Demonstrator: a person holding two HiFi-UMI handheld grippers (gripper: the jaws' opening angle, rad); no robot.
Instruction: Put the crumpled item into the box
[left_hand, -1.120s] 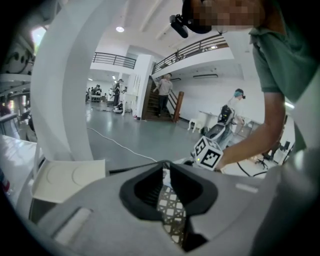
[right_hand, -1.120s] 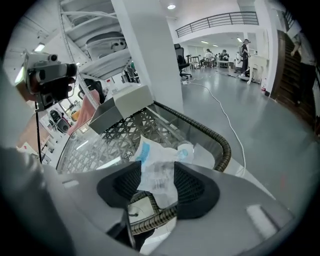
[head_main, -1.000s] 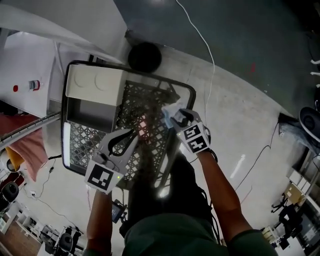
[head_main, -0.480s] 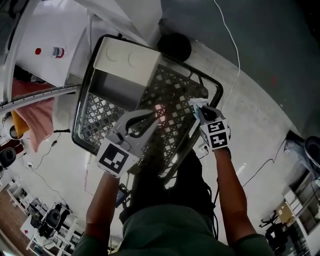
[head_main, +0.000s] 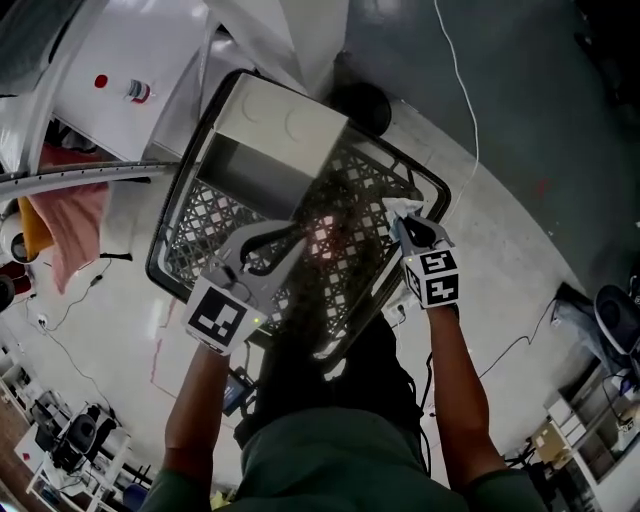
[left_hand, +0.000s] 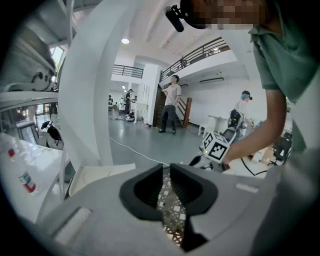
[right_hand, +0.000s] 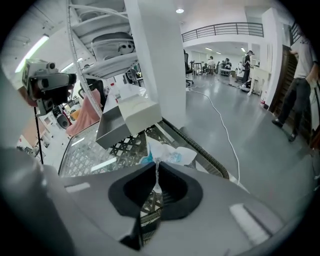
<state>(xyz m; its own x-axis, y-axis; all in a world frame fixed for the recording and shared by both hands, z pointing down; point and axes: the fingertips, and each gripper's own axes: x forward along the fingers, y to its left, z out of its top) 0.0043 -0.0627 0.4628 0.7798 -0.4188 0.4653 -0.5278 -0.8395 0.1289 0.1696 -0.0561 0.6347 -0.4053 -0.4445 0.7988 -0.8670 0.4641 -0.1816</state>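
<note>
- The right gripper (head_main: 408, 222) has just been closing its claw, and the jaws now pinch a crumpled item (head_main: 405, 208) between their tips.
- In the right gripper view, the item is white, wrinkled paper with a touch of blue, and it sticks up past the jaw tips.
- It is held over the black mesh table (head_main: 215, 225), close to the table's right rim.
- The box (head_main: 250, 172) sits at the far left part of the table. It is grey and open, with a white slab along its far side, and it is well apart from the item.
- The left gripper (head_main: 298, 237) hangs over the middle of the mesh. Its jaws are drawn narrow, tips nearly meeting, with nothing between them.
- A pink cloth (head_main: 70, 225) hangs off to the left.
- A white cable (head_main: 465, 90) trails across the grey floor.
</note>
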